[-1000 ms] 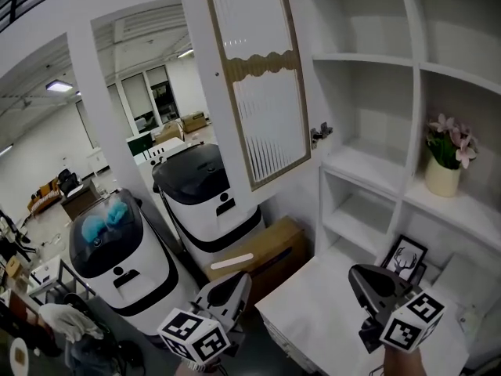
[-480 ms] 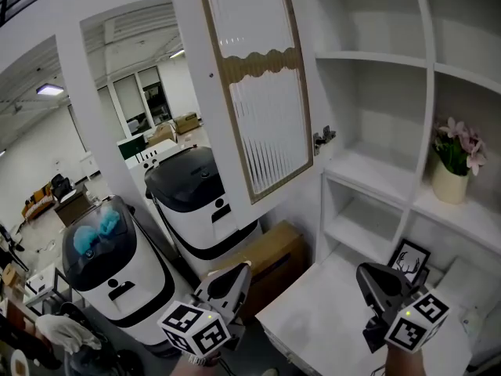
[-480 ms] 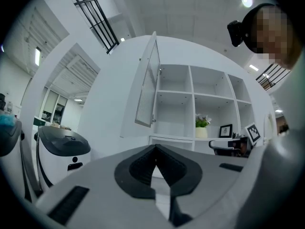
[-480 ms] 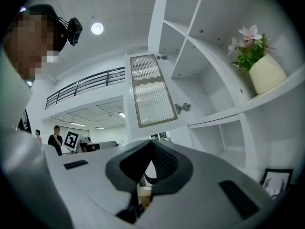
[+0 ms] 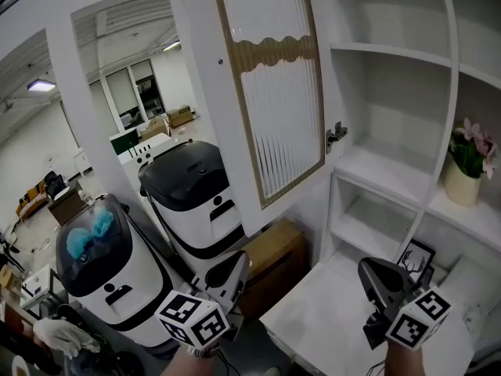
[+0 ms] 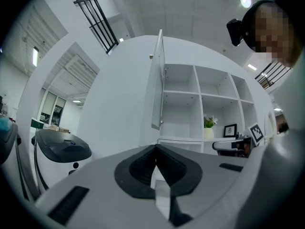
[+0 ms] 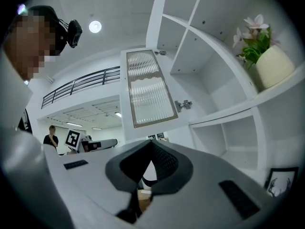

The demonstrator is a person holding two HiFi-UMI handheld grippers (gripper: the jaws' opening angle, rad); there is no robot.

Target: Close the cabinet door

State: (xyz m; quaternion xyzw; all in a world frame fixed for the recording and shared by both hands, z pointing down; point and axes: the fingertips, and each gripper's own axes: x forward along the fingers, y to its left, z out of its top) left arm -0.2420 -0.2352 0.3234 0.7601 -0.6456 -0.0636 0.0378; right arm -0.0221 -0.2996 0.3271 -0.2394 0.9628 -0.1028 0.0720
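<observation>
- The white-framed cabinet door with a ribbed glass panel and a wavy wood-coloured trim point(image 5: 268, 92) stands wide open. It swings out to the left of the cabinet, and its panel faces the head view.
- A small metal hinge point(image 5: 337, 135) shows at the door's right edge, where it meets the white open-shelf cabinet point(image 5: 435, 116).
- The left gripper point(image 5: 236, 262) is low in the head view, below the door's lower edge and apart from it. Its own view shows the jaws clenched together with nothing between them, and the door edge-on ahead and above.
- The right gripper point(image 5: 369, 270) is low at the right, over the white counter top point(image 5: 321, 312) in front of the shelves. Its jaws are also pressed together and empty, and it touches neither the door nor the cabinet.
- A cream pot of pink flowers point(image 5: 463, 182) sits on a shelf at the right of the cabinet.
- A black-framed picture of a deer point(image 5: 415, 258) leans at the back of the counter, below the flower shelf.
- Two white machines with black tops point(image 5: 197, 202) stand on the floor to the left of the cabinet.
- A brown cardboard box point(image 5: 272, 253) lies between the nearer machine and the counter.
- Beyond the machines, an open hall with ceiling lights spreads out.
</observation>
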